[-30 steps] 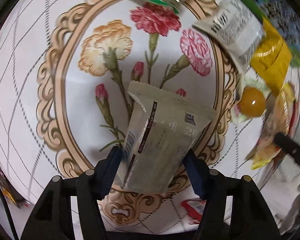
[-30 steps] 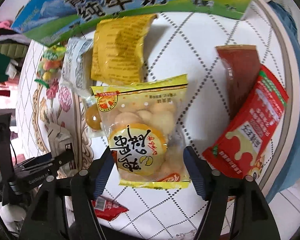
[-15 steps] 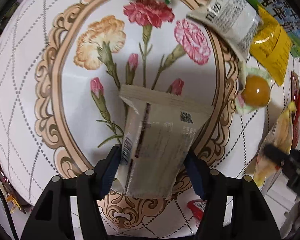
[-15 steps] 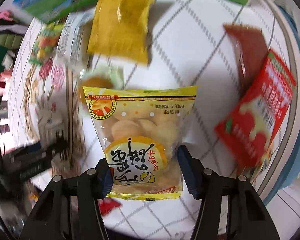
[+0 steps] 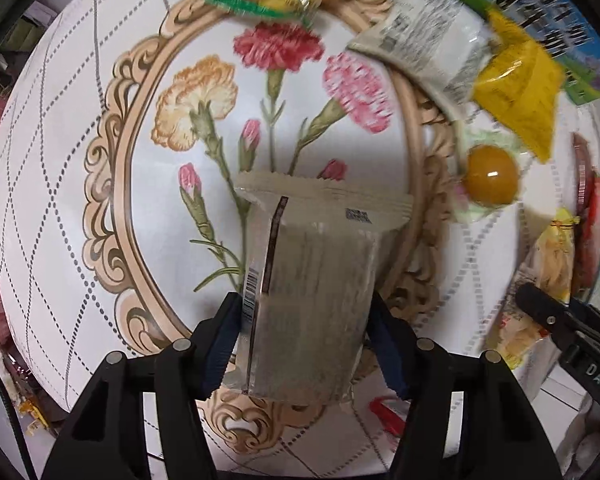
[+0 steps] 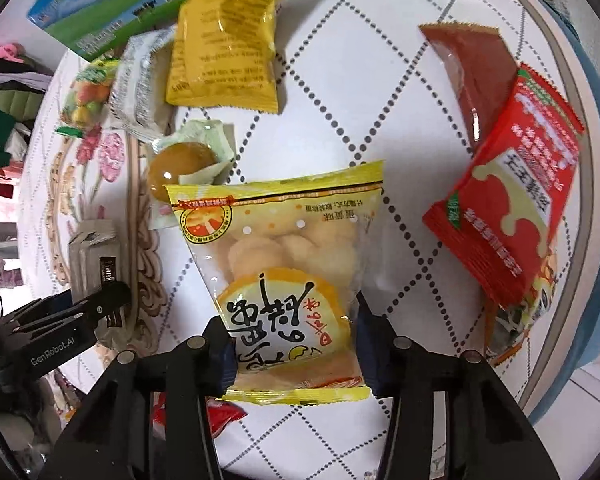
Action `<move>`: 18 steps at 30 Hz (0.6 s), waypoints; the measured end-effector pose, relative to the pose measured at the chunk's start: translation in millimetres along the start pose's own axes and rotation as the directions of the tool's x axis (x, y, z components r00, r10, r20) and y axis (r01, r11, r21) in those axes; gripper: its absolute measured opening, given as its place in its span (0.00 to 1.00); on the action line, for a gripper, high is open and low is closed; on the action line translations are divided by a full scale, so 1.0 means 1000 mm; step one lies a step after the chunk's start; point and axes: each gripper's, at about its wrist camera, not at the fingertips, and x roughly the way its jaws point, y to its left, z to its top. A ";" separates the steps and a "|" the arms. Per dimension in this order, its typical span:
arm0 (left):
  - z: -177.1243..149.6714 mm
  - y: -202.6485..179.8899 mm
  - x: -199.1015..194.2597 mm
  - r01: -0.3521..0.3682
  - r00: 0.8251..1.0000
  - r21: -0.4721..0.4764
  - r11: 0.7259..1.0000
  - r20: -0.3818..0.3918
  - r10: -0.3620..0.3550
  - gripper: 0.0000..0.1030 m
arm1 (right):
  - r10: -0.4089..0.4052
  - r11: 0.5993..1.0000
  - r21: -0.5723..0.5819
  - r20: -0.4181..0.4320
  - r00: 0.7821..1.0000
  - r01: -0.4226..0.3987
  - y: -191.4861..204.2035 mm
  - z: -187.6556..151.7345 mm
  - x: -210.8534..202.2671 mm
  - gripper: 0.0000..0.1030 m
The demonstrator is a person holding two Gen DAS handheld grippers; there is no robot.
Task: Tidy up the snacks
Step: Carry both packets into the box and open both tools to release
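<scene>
Two grippers, each clamped on a snack pack above the table.

The left gripper [image 5: 304, 344] pinches a grey pack [image 5: 308, 280] over the flowered cloth [image 5: 80, 160]. The right gripper [image 6: 292, 348] grips a yellow biscuit bag [image 6: 284, 264]; a jelly cup [image 6: 180, 164] lies just beyond it and a red pack [image 6: 512, 200] to its right.

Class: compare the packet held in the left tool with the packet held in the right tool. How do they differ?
The grey-beige packet is opaque and plain; the yellow biscuit packet has a clear window showing round biscuits. The first hangs over printed carnations, the second over dotted lattice cloth. Both are gripped at their near end.
</scene>
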 end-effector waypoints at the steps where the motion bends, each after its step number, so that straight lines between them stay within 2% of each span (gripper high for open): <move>1: -0.001 -0.007 -0.008 0.009 1.000 0.002 1.000 0.012 -0.009 0.57 | 0.006 1.000 -0.001 0.007 1.000 -0.006 -0.001 -0.001 -0.004 0.48; 6: 0.006 -0.037 -0.054 0.100 0.993 0.021 0.995 0.059 -0.101 0.56 | 0.092 0.996 0.006 0.051 0.994 -0.093 -0.003 0.004 -0.050 0.48; 10: 0.022 -0.069 -0.105 0.162 0.974 0.072 0.984 0.148 -0.171 0.56 | 0.156 0.988 -0.007 0.138 0.978 -0.157 -0.007 0.028 -0.103 0.48; 14: 0.063 -0.089 -0.143 0.207 0.952 0.120 0.971 0.204 -0.228 0.56 | 0.192 0.981 -0.014 0.224 0.955 -0.194 -0.015 0.065 -0.155 0.48; 18: 0.106 -0.079 -0.180 0.218 0.931 0.155 0.964 0.263 -0.253 0.56 | 0.191 0.981 -0.022 0.296 0.936 -0.193 -0.019 0.107 -0.186 0.48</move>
